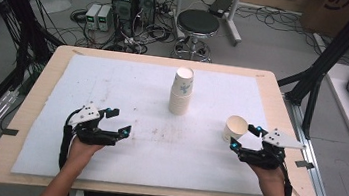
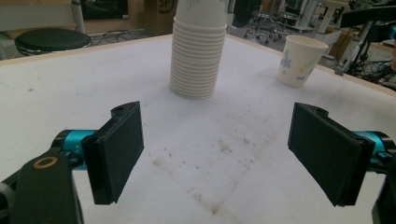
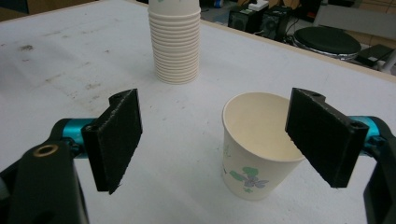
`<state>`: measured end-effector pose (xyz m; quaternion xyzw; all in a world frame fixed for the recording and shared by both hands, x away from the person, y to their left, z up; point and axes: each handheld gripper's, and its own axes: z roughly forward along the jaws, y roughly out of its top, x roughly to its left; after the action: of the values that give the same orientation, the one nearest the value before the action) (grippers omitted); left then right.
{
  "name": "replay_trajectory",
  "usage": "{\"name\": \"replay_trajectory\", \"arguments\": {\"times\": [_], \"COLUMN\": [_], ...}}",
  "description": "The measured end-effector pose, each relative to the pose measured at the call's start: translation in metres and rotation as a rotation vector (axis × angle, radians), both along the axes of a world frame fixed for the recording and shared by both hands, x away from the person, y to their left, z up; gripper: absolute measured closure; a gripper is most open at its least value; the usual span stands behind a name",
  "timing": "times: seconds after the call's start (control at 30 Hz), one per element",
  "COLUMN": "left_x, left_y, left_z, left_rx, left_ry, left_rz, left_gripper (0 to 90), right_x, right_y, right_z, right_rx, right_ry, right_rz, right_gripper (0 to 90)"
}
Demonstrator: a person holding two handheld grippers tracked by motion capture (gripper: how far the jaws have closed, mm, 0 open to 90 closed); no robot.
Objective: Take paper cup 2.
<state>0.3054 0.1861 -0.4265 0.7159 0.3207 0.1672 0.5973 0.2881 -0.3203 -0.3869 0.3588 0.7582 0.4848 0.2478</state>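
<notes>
While one paper cup (image 1: 235,128) stands alone just ahead of the right gripper (image 1: 244,138) | cup stack (image 1: 182,92) at table centre, untouched | both grippers' jaws wide, holding nothing | left gripper (image 1: 119,122) idle | judged: early, cup not yet grasped.

One stack of paper cups (image 1: 180,96) stands mid-desk, its nested rims too many and too tight to count surely. One single paper cup (image 1: 234,128) stands apart from it. Two hand-held grippers are over the desk (image 1: 43,87): the left hand-held gripper (image 1: 119,121) and the right hand-held gripper (image 1: 244,138), two black jaws on each. One round stool (image 1: 198,23) stands behind the desk.
</notes>
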Motion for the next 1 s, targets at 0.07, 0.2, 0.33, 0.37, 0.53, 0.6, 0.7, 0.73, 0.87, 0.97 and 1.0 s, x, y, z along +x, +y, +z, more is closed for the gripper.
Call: {"name": "replay_trajectory", "arguments": {"times": [0.07, 0.2, 0.33, 0.37, 0.53, 0.6, 0.7, 0.73, 0.87, 0.97, 1.0], "left_x": [0.006, 0.016, 0.029, 0.032, 0.049, 0.055, 0.066, 0.069, 0.082, 0.09, 0.092], "left_y": [-0.007, -0.018, -0.028, -0.03, -0.047, -0.054, -0.065, -0.068, -0.081, -0.091, -0.093], "left_z": [0.008, 0.02, 0.03, 0.033, 0.048, 0.054, 0.063, 0.065, 0.076, 0.082, 0.084], "left_rx": [0.007, 0.006, 0.003, -0.004, 0.006, 0.009, 0.011, 0.014, 0.034, 0.054, 0.057], "left_ry": [-0.012, -0.025, -0.025, -0.024, -0.041, -0.046, -0.049, -0.046, -0.033, -0.024, -0.017], "left_rz": [-0.007, -0.007, 0.0, -0.004, -0.025, -0.037, -0.056, -0.059, -0.067, -0.08, -0.081], "left_gripper": [18.2, 18.2, 18.0, 18.0, 17.1, 16.9, 16.9, 16.9, 16.9, 16.9, 16.9], "right_x": [-0.001, -0.001, 0.0, 0.0, 0.001, 0.001, 0.001, 0.001, 0.001, 0.0, 0.0], "right_y": [-0.001, 0.0, 0.001, 0.002, 0.003, 0.003, 0.003, 0.003, 0.004, 0.003, 0.003], "right_z": [0.002, 0.003, 0.002, 0.002, 0.002, 0.002, 0.002, 0.002, 0.002, 0.003, 0.003], "right_rx": [-0.001, 0.006, 0.003, 0.004, 0.002, 0.004, 0.009, 0.01, 0.01, 0.016, 0.015], "right_ry": [-0.004, 0.001, 0.001, 0.003, 0.009, 0.01, 0.013, 0.019, 0.02, 0.014, 0.009], "right_rz": [0.005, 0.009, 0.02, 0.02, 0.026, 0.026, 0.023, 0.026, 0.03, 0.032, 0.032], "right_gripper": [19.3, 19.3, 19.4, 19.3, 19.3, 19.4, 19.3, 19.3, 19.3, 19.3, 19.3]}}
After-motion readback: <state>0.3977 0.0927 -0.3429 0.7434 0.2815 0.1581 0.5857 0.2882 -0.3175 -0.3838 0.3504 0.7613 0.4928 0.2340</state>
